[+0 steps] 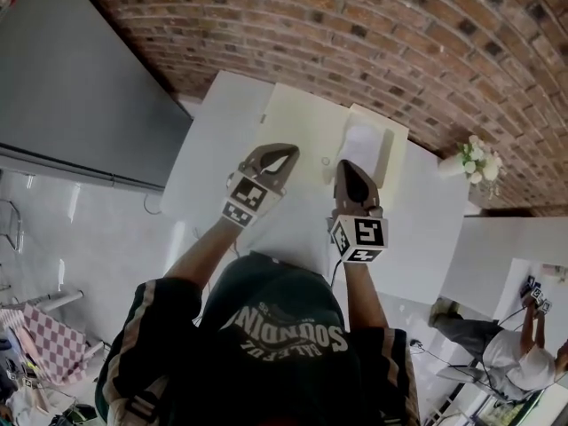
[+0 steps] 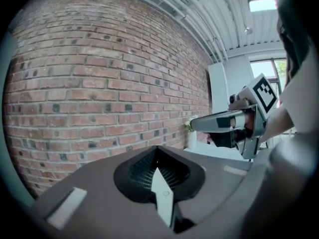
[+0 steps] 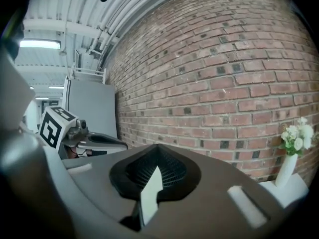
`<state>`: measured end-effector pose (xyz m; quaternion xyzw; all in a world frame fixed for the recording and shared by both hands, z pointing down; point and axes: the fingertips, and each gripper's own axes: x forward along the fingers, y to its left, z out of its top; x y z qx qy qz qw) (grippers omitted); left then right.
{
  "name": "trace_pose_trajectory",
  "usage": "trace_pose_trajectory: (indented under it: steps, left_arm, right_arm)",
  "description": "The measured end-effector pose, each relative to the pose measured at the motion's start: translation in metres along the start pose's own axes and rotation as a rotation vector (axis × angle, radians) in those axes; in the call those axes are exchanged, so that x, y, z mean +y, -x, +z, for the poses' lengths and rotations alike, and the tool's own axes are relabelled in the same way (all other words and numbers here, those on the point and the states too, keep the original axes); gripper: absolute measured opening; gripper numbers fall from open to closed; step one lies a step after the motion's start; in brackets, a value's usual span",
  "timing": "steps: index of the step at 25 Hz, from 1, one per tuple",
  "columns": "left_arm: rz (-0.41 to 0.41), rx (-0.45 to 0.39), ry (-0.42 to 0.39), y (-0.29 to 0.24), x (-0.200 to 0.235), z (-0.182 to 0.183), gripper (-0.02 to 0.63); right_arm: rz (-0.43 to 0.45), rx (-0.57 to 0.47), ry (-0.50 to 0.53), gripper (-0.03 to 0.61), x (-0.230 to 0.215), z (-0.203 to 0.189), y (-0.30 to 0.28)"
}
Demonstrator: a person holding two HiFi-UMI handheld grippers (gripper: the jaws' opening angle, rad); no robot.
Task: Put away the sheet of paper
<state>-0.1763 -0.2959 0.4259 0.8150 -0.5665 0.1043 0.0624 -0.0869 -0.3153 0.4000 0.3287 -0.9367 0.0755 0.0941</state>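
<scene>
Pinching sheet of paper (image 1: pixel 300 224) in left tongs (image 1: pixel 288 156), shut tight on one side; same grip with right tongs (image 1: pixel 349 169), shut on other side. Holding sheet up between both, over white surface (image 1: pixel 213 140). Farther off: flower vase (image 1: pixel 475 162), then brick wall (image 1: pixel 355 25).

Behind the table (image 1: pixel 213 140) stands a wall (image 1: pixel 355 25), and to its left a cabinet (image 1: pixel 80 87). A vase (image 1: pixel 454 165) stands on its far right corner and a mat (image 1: pixel 302 122) on its middle. The sheet (image 2: pixel 162 193) is above its near side.
</scene>
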Motion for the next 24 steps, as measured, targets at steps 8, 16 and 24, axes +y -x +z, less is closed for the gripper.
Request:
trace_pose_trajectory:
  steps: [8, 16, 24]
  left_arm:
    - [-0.005, -0.026, 0.004, 0.012, -0.005, 0.014, 0.011]
    - [-0.027, -0.013, 0.012, 0.010, -0.011, 0.006, 0.011]
    - [-0.038, 0.001, 0.023, 0.007, -0.009, 0.000, 0.011]
  right_arm:
    - [0.009, -0.011, 0.023, -0.002, 0.012, 0.006, 0.005]
    - [0.004, 0.008, 0.032, -0.002, 0.009, -0.001, 0.006]
    - [0.006, 0.012, 0.042, -0.002, 0.010, -0.001, 0.003]
